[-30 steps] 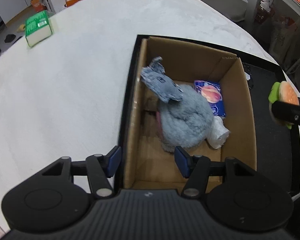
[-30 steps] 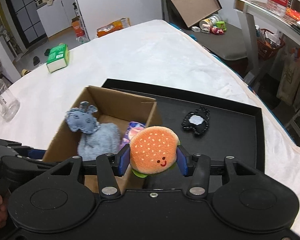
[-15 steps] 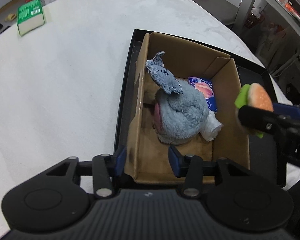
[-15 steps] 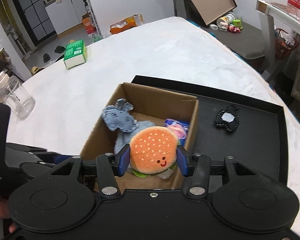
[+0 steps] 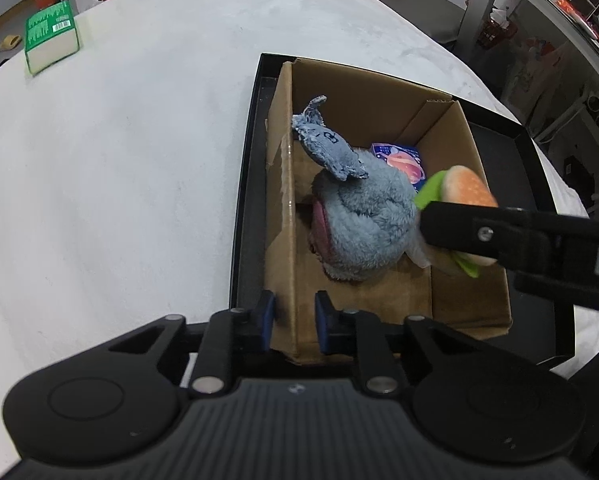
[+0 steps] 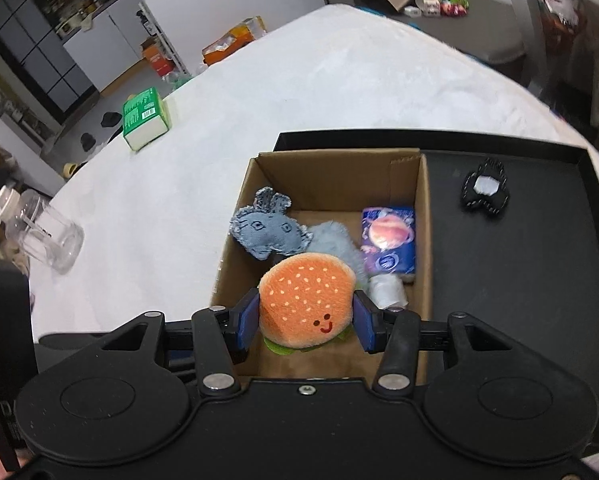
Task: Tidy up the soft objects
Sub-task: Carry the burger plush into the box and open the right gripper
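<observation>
Little writing could be read: the right gripper's arm carried a white letter "D" in the left wrist view, the green tissue pack (image 6: pixel 145 123) on the white table (image 5: pixel 119 160) bore a barcode label too small to make out, and the blue packet (image 6: pixel 388 243) inside the cardboard box (image 6: pixel 424 240) showed a planet picture with blurred print. The right gripper (image 6: pixel 305 326) had its blue pads pressed against both sides of the burger plush (image 6: pixel 307 306), an orange bun with a small smiling face and green felt at the bottom, and held it above the near end of the box interior. The left gripper (image 5: pixel 291 326) was narrowed to a small gap with the box's near left corner wall standing between its pads; whether the pads actually touched the cardboard could not be told. Inside the box the grey elephant plush (image 5: pixel 363 216) filled the middle and left, the blue packet lay against the far right wall, and a white roll (image 6: pixel 387 292) sat just beside the elephant's right side. The open room in the box was the bare floor at the near end, below the burger. The box stood at the left end of a black tray (image 6: pixel 519 280), whose right part lay bare save for a small black and white toy (image 6: pixel 484 193) near its far edge. A clear glass jar (image 6: pixel 49 240) stood well apart on the table's left.
</observation>
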### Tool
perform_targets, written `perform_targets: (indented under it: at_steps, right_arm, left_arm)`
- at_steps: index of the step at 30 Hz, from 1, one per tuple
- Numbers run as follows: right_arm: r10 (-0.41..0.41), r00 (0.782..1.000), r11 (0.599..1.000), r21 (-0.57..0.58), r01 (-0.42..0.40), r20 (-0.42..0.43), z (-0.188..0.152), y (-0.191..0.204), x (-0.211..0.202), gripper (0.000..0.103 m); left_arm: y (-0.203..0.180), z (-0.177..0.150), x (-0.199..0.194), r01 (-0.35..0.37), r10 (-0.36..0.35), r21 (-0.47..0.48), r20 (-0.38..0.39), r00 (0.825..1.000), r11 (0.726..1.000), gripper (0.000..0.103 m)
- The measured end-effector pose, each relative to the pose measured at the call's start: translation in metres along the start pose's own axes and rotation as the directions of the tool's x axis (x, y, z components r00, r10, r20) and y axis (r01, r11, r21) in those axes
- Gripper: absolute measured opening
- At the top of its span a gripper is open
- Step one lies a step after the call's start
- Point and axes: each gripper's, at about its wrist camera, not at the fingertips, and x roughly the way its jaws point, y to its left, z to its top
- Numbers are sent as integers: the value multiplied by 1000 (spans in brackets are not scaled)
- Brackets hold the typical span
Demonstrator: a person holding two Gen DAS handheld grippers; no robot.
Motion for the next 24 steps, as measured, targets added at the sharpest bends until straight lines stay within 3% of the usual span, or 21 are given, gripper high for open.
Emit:
perform_targets:
  at_steps: [6, 9, 11, 16, 24]
  right_arm:
    - [18, 999, 999, 36, -17, -28, -2, 7, 7, 49]
    - [52, 998, 996, 71, -49, -42, -3, 7, 10, 55]
    - [69, 997, 994, 86, -66, -41, -3, 7, 12, 65]
    - [81, 995, 991, 112, -75, -52, -5, -3, 11, 65]
    - [58, 997, 995, 85, -53, -55, -8, -17, 3, 65]
  left_arm:
    - [2, -2, -1, 1, -1, -6, 5, 1000, 1000, 15]
    - [1, -3, -1, -8, 8, -2, 2, 1000, 1000, 12]
    - [4, -2, -1, -17, 17, -27, 1, 1000, 999, 9]
    - [4, -3, -4, -75, 77, -41, 28, 997, 996, 9]
    - [0, -2, -5, -77, 77, -28, 28, 997, 997, 11]
